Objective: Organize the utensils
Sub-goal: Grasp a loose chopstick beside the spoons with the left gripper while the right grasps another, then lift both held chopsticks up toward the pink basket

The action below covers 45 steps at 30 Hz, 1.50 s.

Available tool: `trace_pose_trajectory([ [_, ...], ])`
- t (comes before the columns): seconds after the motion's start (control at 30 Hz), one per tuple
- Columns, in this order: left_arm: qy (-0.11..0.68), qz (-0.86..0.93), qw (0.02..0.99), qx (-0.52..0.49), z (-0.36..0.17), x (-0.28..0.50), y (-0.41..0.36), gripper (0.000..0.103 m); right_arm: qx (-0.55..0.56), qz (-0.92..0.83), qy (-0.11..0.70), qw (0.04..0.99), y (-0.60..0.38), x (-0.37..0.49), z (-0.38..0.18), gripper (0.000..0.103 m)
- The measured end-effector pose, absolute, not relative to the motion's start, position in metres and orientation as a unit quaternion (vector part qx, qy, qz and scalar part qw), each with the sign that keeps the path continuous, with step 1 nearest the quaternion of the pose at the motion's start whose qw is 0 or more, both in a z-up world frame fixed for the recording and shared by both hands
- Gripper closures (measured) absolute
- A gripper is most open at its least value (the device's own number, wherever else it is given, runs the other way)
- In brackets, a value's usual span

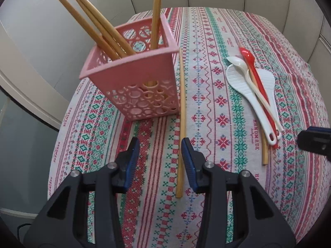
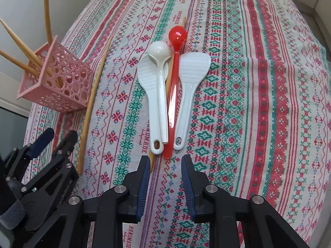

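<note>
A pink perforated holder (image 1: 136, 76) stands on the patterned tablecloth with three wooden chopsticks (image 1: 93, 20) in it; it also shows in the right wrist view (image 2: 58, 84). A loose chopstick (image 1: 182, 124) lies beside the holder, between the open jaws of my left gripper (image 1: 159, 146), close to its right finger. A pile of two white rice paddles (image 2: 149, 86), a white spoon (image 2: 160, 62), a red spoon (image 2: 174, 82) and another chopstick (image 2: 152, 161) under them lies just ahead of my open, empty right gripper (image 2: 165, 161).
The round table's cloth (image 2: 258, 103) drops off at the edges on all sides. A pale wall or cabinet (image 1: 41, 41) stands behind the holder. My left gripper (image 2: 60, 135) shows at the lower left of the right wrist view.
</note>
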State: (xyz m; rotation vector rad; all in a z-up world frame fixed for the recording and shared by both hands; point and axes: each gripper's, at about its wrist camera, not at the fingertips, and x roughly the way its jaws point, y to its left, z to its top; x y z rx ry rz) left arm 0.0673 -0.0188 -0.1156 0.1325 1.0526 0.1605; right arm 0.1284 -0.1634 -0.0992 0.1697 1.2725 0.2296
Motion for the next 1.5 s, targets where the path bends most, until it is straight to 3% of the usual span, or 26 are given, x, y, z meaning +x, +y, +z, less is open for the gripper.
trace_pose_trajectory([
  [0.17,0.506,0.055,0.858,0.064,-0.125,0.070,-0.021,0.062,0.089,0.099,0.585,0.800,-0.172,0.125,-0.092,0.075],
  [0.2,0.505,0.048,0.860,0.061,-0.126,0.069,-0.022,0.072,0.090,0.097,0.585,0.800,-0.173,0.124,-0.092,0.075],
  [0.23,0.505,0.040,0.861,0.056,-0.126,0.067,-0.022,0.088,0.090,0.096,0.585,0.800,-0.174,0.124,-0.092,0.075],
  [0.27,0.504,0.028,0.862,0.054,-0.126,0.065,-0.024,0.095,0.091,0.095,0.583,0.802,-0.176,0.125,-0.091,0.075],
  [0.43,0.507,0.010,0.860,0.064,-0.127,0.049,-0.028,0.095,0.093,0.099,0.579,0.804,-0.178,0.128,-0.087,0.075],
  [0.63,0.563,-0.041,0.825,0.021,-0.125,-0.001,-0.022,0.095,0.076,0.097,0.593,0.796,-0.176,0.124,-0.096,0.075],
  [0.8,0.629,-0.088,0.768,-0.076,-0.126,-0.032,-0.003,0.094,0.077,0.101,0.604,0.787,-0.177,0.118,-0.106,0.075],
  [0.87,0.621,-0.081,0.774,-0.096,-0.114,-0.031,0.005,0.087,0.072,0.103,0.612,0.781,-0.171,0.113,-0.113,0.075],
  [0.93,0.588,-0.080,0.799,-0.100,-0.096,-0.029,0.011,0.069,0.054,0.108,0.617,0.777,-0.161,0.110,-0.121,0.075],
  [1.0,0.564,-0.074,0.817,-0.094,-0.083,-0.025,0.012,0.058,0.041,0.109,0.621,0.775,-0.150,0.111,-0.129,0.075],
  [1.27,0.584,-0.062,0.801,-0.113,-0.099,0.007,0.017,0.058,0.058,0.089,0.615,0.781,-0.129,0.129,-0.149,0.076],
  [1.33,0.587,-0.056,0.800,-0.111,-0.101,0.009,0.018,0.058,0.043,0.090,0.617,0.781,-0.124,0.129,-0.151,0.095],
  [1.5,0.592,-0.050,0.793,-0.134,-0.105,0.020,0.017,0.058,0.000,0.111,0.651,0.751,-0.121,0.099,-0.152,0.096],
])
